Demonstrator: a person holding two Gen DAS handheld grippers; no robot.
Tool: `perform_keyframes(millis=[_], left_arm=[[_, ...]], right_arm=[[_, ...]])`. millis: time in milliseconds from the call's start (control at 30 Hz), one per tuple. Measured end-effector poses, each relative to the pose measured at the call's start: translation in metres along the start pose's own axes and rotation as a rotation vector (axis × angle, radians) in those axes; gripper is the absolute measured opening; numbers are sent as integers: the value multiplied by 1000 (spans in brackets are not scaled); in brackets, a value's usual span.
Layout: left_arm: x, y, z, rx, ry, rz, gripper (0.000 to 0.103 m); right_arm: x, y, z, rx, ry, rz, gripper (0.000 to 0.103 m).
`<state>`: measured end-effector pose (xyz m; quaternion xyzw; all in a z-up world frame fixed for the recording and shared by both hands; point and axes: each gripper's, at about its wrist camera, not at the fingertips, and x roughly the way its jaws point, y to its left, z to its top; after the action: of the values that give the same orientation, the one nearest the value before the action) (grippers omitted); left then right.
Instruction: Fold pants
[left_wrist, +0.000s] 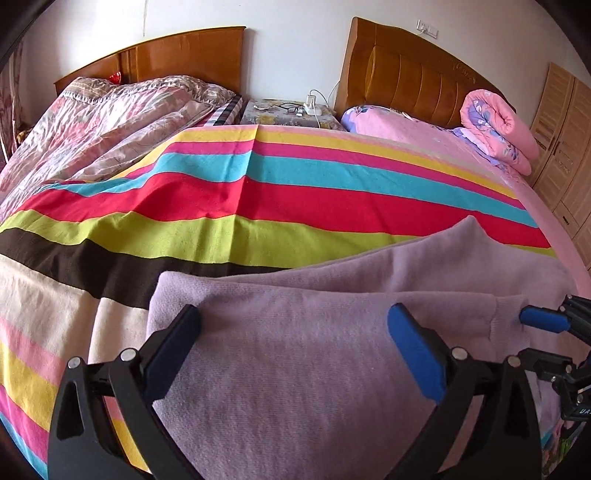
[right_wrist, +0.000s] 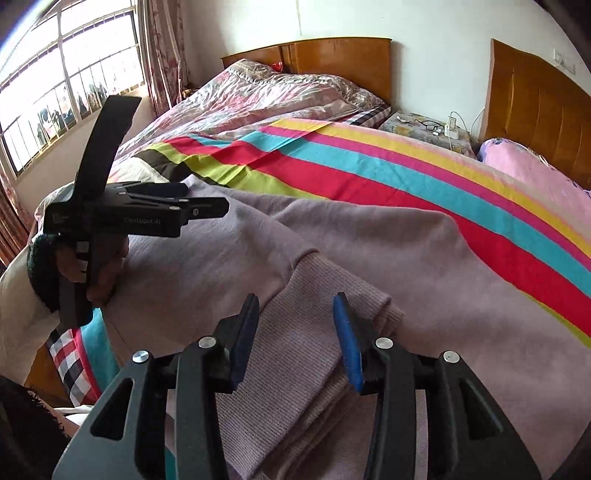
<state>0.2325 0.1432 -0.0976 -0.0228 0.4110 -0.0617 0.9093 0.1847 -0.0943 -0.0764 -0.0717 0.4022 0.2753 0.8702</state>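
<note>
Pale lilac knit pants (left_wrist: 295, 354) lie partly folded on a striped bedspread (left_wrist: 280, 192). My left gripper (left_wrist: 295, 325) is open, its jaws wide apart just over the pants' near left part. In the right wrist view the pants (right_wrist: 332, 258) spread across the bed, with the ribbed cuffs (right_wrist: 303, 354) between the jaws of my right gripper (right_wrist: 295, 314), which is open and holds nothing. The left gripper (right_wrist: 207, 206) shows there at the left, over the cloth. The right gripper's fingertips (left_wrist: 543, 319) show at the right edge of the left wrist view.
A quilted bed (left_wrist: 110, 118) lies at the left. A nightstand (left_wrist: 288, 114) with glasses and chargers stands between two wooden headboards. A rolled pink quilt (left_wrist: 498, 129) and wardrobe doors (left_wrist: 565, 147) are at the right. A window (right_wrist: 55, 74) is far left.
</note>
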Motion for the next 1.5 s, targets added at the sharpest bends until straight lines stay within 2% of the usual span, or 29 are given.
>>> perform_keyframes(millis=[67, 100, 133, 200, 233, 267, 333, 400, 467, 533, 600, 633, 700, 800, 900, 967, 1033, 1133, 1200, 1267, 1400, 1433, 1500], left_arm=[[2, -1, 1, 0, 3, 12, 101], [3, -2, 3, -3, 2, 19, 101], [3, -2, 4, -5, 3, 28, 101], [-2, -6, 6, -5, -8, 74, 101], [-9, -11, 7, 0, -21, 85, 101], [-18, -18, 9, 6, -41, 58, 101], [-35, -37, 13, 12, -86, -33, 101], [-39, -65, 13, 68, -101, -90, 101], [-26, -88, 9, 135, -86, -71, 102], [-3, -97, 1, 156, -22, -50, 101], [13, -97, -1, 145, 34, -25, 101], [11, -95, 1, 132, 29, -29, 101], [0, -97, 5, 129, -7, -8, 101], [-20, -114, 10, 142, -57, -77, 101], [-32, -144, 10, 189, -97, -137, 101], [-30, -163, 6, 236, -92, -157, 102], [-20, -177, 0, 276, -70, -144, 102], [2, -180, -16, 301, -18, -105, 101], [22, -175, -27, 300, 55, -85, 100], [17, -176, -25, 303, 30, -83, 102], [23, -175, -25, 305, 55, -81, 102], [23, -175, -25, 305, 56, -82, 102], [23, -174, -26, 304, 56, -84, 102]], right_arm=[[16, -6, -9, 3, 56, 7, 50], [14, -7, -12, 3, 29, 13, 50], [10, -6, -12, 1, 41, 10, 50], [-6, -10, -11, -4, 14, -32, 50], [-19, -18, -12, 10, -12, -56, 55], [-30, -29, -16, 34, -27, -84, 58], [-48, -58, -27, 87, -33, -194, 67], [-57, -91, -44, 173, -3, -252, 67], [-56, -114, -62, 256, 61, -283, 67], [-54, -122, -81, 251, 118, -311, 68], [-68, -128, -95, 279, 88, -300, 68], [-82, -132, -102, 316, 71, -306, 68], [-126, -142, -120, 414, -46, -282, 68], [-194, -156, -166, 592, -210, -254, 68], [-222, -161, -219, 760, -238, -267, 68], [-222, -165, -250, 876, -238, -254, 67], [-218, -172, -266, 957, -281, -211, 61], [-204, -181, -266, 1006, -315, -141, 60], [-192, -187, -264, 1042, -287, -105, 59], [-192, -188, -260, 1046, -279, -110, 59], [-191, -187, -262, 1046, -250, -56, 56], [-193, -187, -263, 1049, -247, -88, 48], [-199, -193, -272, 1094, -294, -143, 46]])
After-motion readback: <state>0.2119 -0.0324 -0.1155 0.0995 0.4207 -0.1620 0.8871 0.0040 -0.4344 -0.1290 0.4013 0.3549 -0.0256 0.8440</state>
